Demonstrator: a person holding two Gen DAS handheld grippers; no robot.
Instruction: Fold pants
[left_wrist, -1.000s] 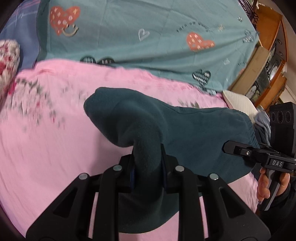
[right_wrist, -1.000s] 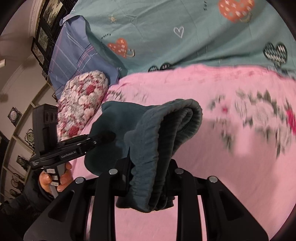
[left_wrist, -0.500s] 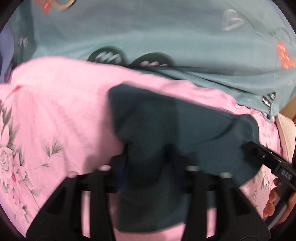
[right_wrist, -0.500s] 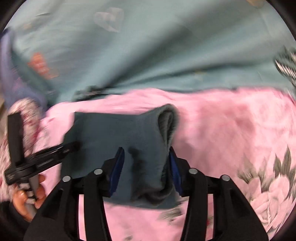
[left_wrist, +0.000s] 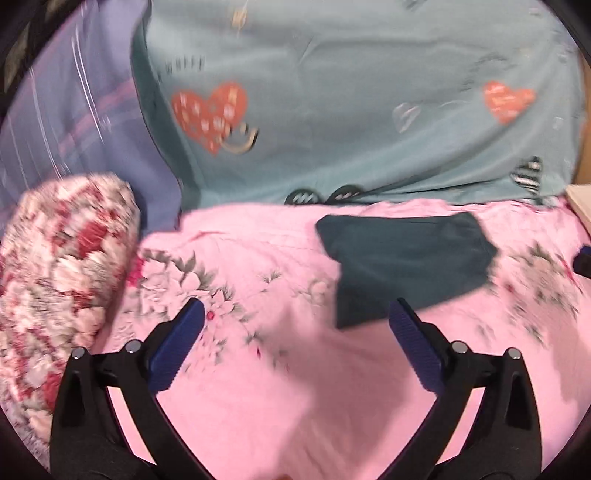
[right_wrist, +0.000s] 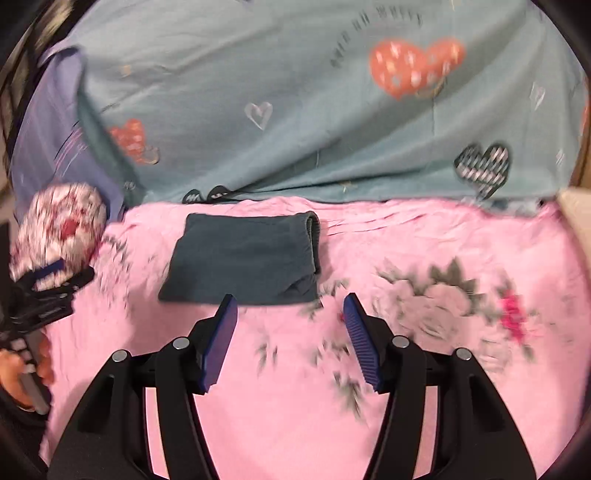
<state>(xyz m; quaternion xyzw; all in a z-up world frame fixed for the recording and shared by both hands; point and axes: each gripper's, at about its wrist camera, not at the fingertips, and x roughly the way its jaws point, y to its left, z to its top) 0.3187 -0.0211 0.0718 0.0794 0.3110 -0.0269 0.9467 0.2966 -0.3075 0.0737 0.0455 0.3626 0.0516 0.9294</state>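
The dark teal pants lie folded in a compact rectangle on the pink floral bedspread, near its far edge, with the ribbed waistband at the right. They also show in the left wrist view. My right gripper is open and empty, just in front of the pants. My left gripper is wide open and empty, in front of the pants and to their left. The left gripper also shows at the left edge of the right wrist view.
A teal sheet with heart prints hangs behind the bed. A red-and-white floral pillow lies at the left, with a purple striped cloth behind it. A pale object sits at the right edge.
Both grippers have let go of the pants, opened and drawn back. The pants, held up before, now lie folded on the bedspread.
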